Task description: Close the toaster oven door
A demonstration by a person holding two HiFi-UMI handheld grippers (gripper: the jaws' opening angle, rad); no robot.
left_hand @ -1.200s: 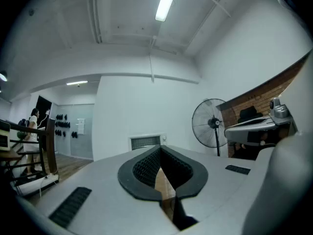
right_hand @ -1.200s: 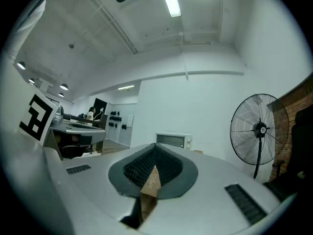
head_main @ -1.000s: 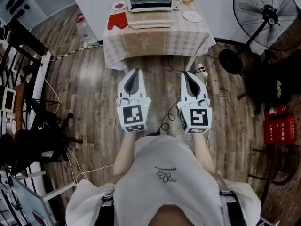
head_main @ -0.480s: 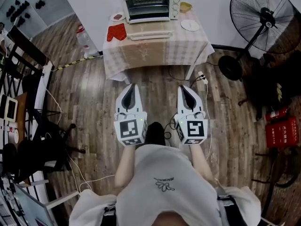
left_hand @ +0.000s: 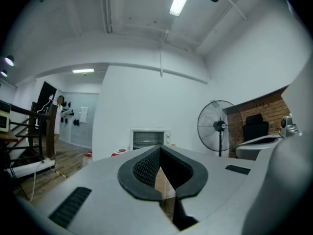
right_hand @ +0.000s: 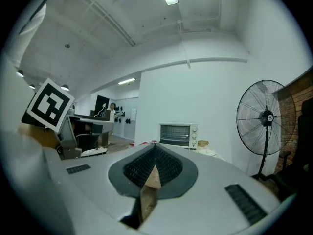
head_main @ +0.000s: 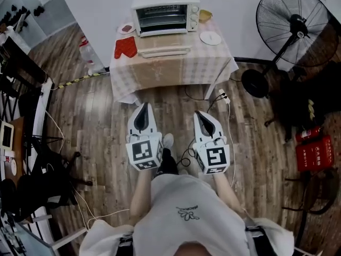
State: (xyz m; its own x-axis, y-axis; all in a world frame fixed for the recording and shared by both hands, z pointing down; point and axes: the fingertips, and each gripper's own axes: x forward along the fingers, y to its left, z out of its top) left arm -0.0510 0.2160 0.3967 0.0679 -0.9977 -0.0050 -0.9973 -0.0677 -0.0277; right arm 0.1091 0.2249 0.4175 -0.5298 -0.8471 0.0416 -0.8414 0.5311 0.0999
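The white toaster oven (head_main: 165, 12) stands at the back of a small cloth-covered table (head_main: 213, 63), far ahead of me. Its door is folded down flat toward me, with the pale handle bar (head_main: 162, 51) at the front edge. My left gripper (head_main: 143, 106) and right gripper (head_main: 201, 114) hover side by side over the wooden floor, well short of the table, both shut and empty. The oven shows small past the left gripper (left_hand: 159, 150) at the middle of the left gripper view (left_hand: 150, 139), and past the right gripper (right_hand: 154, 150) in the right gripper view (right_hand: 178, 135).
A red oven mitt (head_main: 126, 47), a small red dish (head_main: 126, 29), a white plate (head_main: 211, 37) and a bowl (head_main: 205, 16) lie on the table. A standing fan (head_main: 295, 31) is at the right, cables and a power strip (head_main: 224, 97) lie on the floor, and chairs (head_main: 32, 159) are at the left.
Both grippers have slid down the picture, closer to my body and a little lower, still shut. The table and oven now sit fully in view, farther from the gripper tips.
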